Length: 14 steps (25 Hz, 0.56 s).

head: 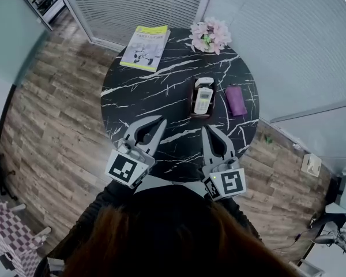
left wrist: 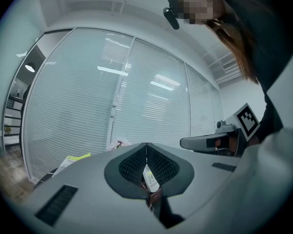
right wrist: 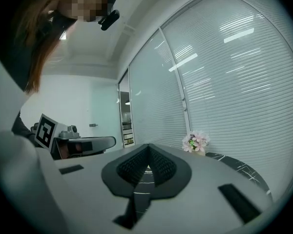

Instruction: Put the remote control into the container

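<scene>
A white remote control [head: 203, 100] lies inside a dark brown open container [head: 192, 105] on the round black marble table [head: 144, 97], right of its middle. My left gripper [head: 161, 120] is over the table's near edge, shut and empty. To its right, my right gripper [head: 207, 129] is also shut and empty, just short of the container. In the left gripper view the jaw tips meet at the left gripper [left wrist: 146, 145], and the remote [left wrist: 150, 178] shows far off through the gap below them. In the right gripper view the right gripper [right wrist: 148, 146] holds nothing.
A purple flat object [head: 236, 100] lies right of the container. A yellow-edged magazine [head: 145, 47] and a pot of pink flowers [head: 210, 35] sit at the table's far side. Glass walls with blinds stand behind, and wood flooring lies around the table.
</scene>
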Tool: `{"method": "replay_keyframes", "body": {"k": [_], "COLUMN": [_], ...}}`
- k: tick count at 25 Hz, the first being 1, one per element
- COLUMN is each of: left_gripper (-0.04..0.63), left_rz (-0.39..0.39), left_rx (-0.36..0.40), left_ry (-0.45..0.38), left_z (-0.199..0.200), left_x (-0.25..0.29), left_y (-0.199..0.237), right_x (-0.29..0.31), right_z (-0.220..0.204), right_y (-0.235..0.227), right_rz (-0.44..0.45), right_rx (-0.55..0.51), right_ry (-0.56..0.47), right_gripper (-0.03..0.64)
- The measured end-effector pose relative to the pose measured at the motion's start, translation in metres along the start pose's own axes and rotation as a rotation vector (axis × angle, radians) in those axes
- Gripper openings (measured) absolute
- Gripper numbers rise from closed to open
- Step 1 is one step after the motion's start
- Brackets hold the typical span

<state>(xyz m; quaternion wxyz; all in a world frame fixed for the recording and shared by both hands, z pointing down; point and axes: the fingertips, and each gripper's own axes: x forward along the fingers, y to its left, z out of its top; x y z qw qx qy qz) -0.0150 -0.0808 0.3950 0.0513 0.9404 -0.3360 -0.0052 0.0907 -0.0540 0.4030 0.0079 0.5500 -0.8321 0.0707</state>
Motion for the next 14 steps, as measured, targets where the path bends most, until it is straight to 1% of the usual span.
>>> {"method": "replay_keyframes", "body": {"k": [4, 8, 14], "left_gripper": [0.009, 0.009, 0.009], "left_rz": [-0.009, -0.018, -0.022], "left_rx": [-0.001, 0.002, -0.002], "left_ry": [0.001, 0.001, 0.004], "left_z": [-0.001, -0.003, -0.005], "left_x": [0.0, 0.0, 0.001], "left_y": [-0.002, -0.004, -0.008], "right_x": [-0.002, -0.005, -0.009], "right_z": [0.002, 0.005, 0.012], "right_y": [0.003, 0.003, 0.007], "right_rz": [0.002, -0.001, 0.006], "right_rx": [0.007, 0.06, 0.063], "right_ry": [-0.003, -0.006, -0.017], "right_gripper": [0.017, 0.017, 0.017]}}
